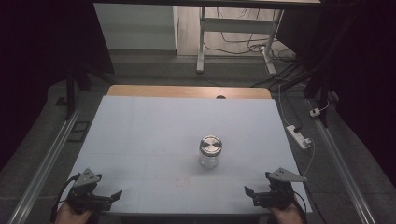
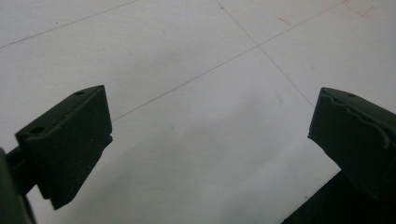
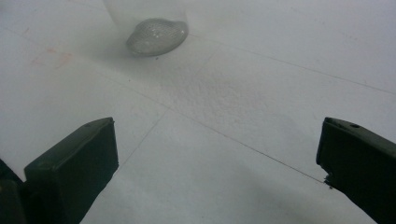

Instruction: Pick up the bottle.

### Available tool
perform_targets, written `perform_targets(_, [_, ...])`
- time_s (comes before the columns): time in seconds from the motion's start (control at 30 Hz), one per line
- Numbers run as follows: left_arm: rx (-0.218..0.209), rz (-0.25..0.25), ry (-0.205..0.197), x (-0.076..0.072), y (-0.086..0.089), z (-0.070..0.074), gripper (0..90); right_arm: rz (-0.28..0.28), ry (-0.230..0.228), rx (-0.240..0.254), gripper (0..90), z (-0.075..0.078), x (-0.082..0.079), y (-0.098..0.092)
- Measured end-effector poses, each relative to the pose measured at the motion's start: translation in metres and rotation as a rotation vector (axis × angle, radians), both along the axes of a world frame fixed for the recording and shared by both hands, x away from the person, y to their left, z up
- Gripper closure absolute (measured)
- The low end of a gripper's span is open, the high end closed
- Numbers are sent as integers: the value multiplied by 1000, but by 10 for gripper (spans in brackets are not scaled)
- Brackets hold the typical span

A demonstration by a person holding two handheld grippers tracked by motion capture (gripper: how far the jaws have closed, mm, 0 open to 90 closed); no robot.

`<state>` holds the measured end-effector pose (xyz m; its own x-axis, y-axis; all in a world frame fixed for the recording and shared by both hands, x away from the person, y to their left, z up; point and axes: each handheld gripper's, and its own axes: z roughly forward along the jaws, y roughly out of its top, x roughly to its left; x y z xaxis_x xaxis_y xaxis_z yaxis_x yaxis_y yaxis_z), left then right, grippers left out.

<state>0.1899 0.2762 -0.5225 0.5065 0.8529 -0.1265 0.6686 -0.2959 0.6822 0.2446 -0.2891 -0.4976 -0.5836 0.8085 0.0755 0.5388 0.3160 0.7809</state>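
A clear glass jar with a round brushed-metal lid stands upright on the white table, slightly right of its middle. The left hand-held gripper rests near the table's front edge, well left of the jar, jaws spread wide and holding nothing. The right hand-held gripper sits well right of the jar and nearer the front edge, likewise released and empty.

White table carried one item — a glass jar with metal lid, upright, at 5 o'clock off centre.
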Motion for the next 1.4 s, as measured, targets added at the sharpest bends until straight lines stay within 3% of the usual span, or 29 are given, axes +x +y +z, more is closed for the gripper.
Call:
perform_targets(0.43, [-21,-15,14,1,2,-1,6,45,13,-17,0,-1,1,3])
perform_targets(1.4, [-45,-5,29,2,4,-1,5,59,4,5,0,4,1,7])
